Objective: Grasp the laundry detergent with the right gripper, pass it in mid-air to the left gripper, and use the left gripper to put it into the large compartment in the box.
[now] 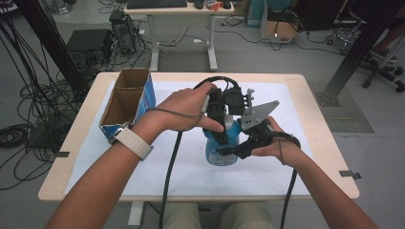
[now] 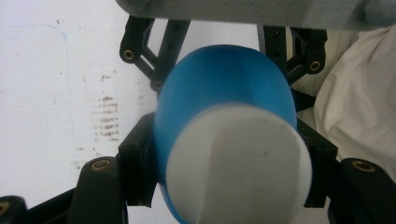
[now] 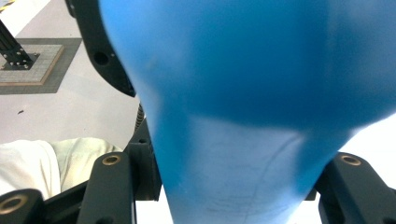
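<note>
One blue bottle (image 1: 223,148), white-capped.

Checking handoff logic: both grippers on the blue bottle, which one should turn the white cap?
Left, likely. The left gripper clamps the white cap; the right gripper holds the blue bottle lower down.

Open cardboard box (image 1: 126,98) with blue sides, standing near the left edge of the table (image 1: 86,119), toward its far-left corner, on the white mat (image 1: 157,167) covering most of the tabletop. Two compartments inside, both looking empty. Small brown stains (image 2: 106,122) on the mat in the left gripper view. Two dark tape pieces on the table rim, one at the left edge (image 1: 61,154), one at the right edge (image 1: 350,174). Beyond the far edge, a white desk (image 1: 181,28) with a keyboard (image 1: 156,4). Many black cables (image 1: 28,114) on the floor at the left. Cardboard carton (image 1: 281,29) on the floor, far right.
</note>
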Motion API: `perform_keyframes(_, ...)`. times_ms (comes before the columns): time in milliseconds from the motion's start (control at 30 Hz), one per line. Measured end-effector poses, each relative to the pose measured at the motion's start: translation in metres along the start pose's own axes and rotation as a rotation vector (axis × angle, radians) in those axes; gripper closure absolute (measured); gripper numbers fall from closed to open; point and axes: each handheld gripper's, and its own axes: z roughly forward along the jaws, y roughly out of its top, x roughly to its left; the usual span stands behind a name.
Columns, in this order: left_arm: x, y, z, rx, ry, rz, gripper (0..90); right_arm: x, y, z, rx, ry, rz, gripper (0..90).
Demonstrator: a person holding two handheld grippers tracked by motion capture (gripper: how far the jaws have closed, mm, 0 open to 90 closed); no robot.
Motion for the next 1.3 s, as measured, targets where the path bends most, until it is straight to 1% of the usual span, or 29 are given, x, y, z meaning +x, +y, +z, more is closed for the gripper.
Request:
perform_keyframes(133,0.0005,-0.0003,-0.0002,-0.002,-0.001,0.002,37.6,0.0004,0.0004,-0.0005,0.001,-0.007,0.005,42.8)
perform_keyframes(167,0.0005,-0.0003,-0.0003,-0.002,0.0,0.004,37.6,0.0003,0.0004,0.0,0.001,0.003,0.003,42.8)
perform_keyframes(300,0.0006,-0.0003,-0.0006,-0.002,0.001,0.004,37.6,0.0004,0.0007,-0.0001,0.002,0.003,0.003,42.8)
perform_keyframes(333,-0.0013,-0.0006,0.0006,-0.023,0.0,-0.027,37.6,0.0005,0.0008,-0.0002,0.002,0.002,0.003,42.8)
perform_keyframes(367,-0.0012,-0.0007,0.0003,-0.02,-0.002,-0.027,37.6,0.0004,0.0009,-0.0002,0.002,0.002,0.002,42.8)
perform_keyframes(400,-0.0011,-0.0008,0.0003,-0.023,0.001,-0.024,37.6,0.0007,0.0012,-0.0008,0.003,-0.009,0.005,42.8)
perform_keyframes(667,-0.0009,-0.0004,-0.0001,-0.024,-0.004,-0.028,37.6,0.0005,0.0015,-0.001,0.002,-0.008,0.0,42.8)
perform_keyframes(733,0.0005,-0.0004,0.0002,-0.023,-0.01,-0.015,37.6,0.0006,0.0014,-0.0014,0.002,-0.006,0.003,42.8)
perform_keyframes(833,-0.0004,-0.0004,0.0001,-0.024,-0.005,-0.026,37.6,0.0006,0.0014,-0.0013,0.004,-0.006,0.003,42.8)
perform_keyframes(900,0.0006,-0.0005,-0.0002,-0.022,-0.007,-0.016,37.6,0.0007,0.0013,-0.0014,0.003,-0.01,0.007,42.8)
perform_keyframes(933,0.0004,-0.0006,0.0,-0.022,-0.009,-0.02,37.6,0.0002,0.0015,-0.001,0.0,-0.005,-0.001,42.8)
perform_keyframes(967,-0.0002,-0.0006,-0.0001,-0.023,-0.005,-0.025,37.6,0.0005,0.0015,-0.0012,0.004,-0.009,0.005,42.8)
perform_keyframes(1300,-0.0001,-0.0009,0.0,-0.023,-0.006,-0.026,37.6,0.0006,0.0018,-0.001,0.003,-0.006,0.002,42.7)
